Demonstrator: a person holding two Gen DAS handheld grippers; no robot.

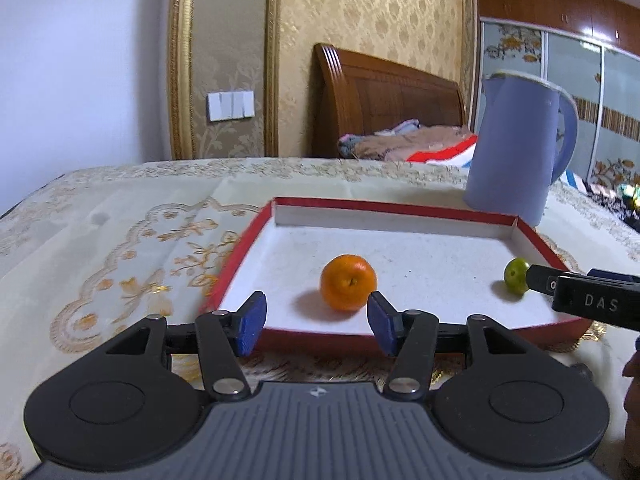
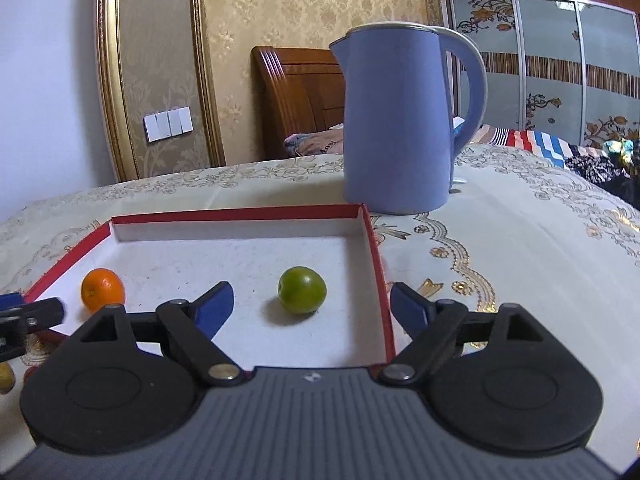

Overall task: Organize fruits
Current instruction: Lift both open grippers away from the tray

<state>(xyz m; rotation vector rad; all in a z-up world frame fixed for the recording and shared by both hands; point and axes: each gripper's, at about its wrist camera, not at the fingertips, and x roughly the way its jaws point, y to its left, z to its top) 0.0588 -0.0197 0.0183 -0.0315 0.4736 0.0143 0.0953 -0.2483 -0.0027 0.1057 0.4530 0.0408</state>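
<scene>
A shallow red box with a white floor lies on the table; it also shows in the right wrist view. An orange rests inside it toward the front, also seen at the box's left in the right wrist view. A green fruit rests near the box's right wall; in the left wrist view the right gripper partly covers it. My left gripper is open and empty, just short of the orange. My right gripper is open and empty, just short of the green fruit.
A tall blue kettle stands behind the box's right corner, also in the left wrist view. The table wears a cream and gold embroidered cloth. A yellowish fruit shows at the far left edge. A bed stands behind.
</scene>
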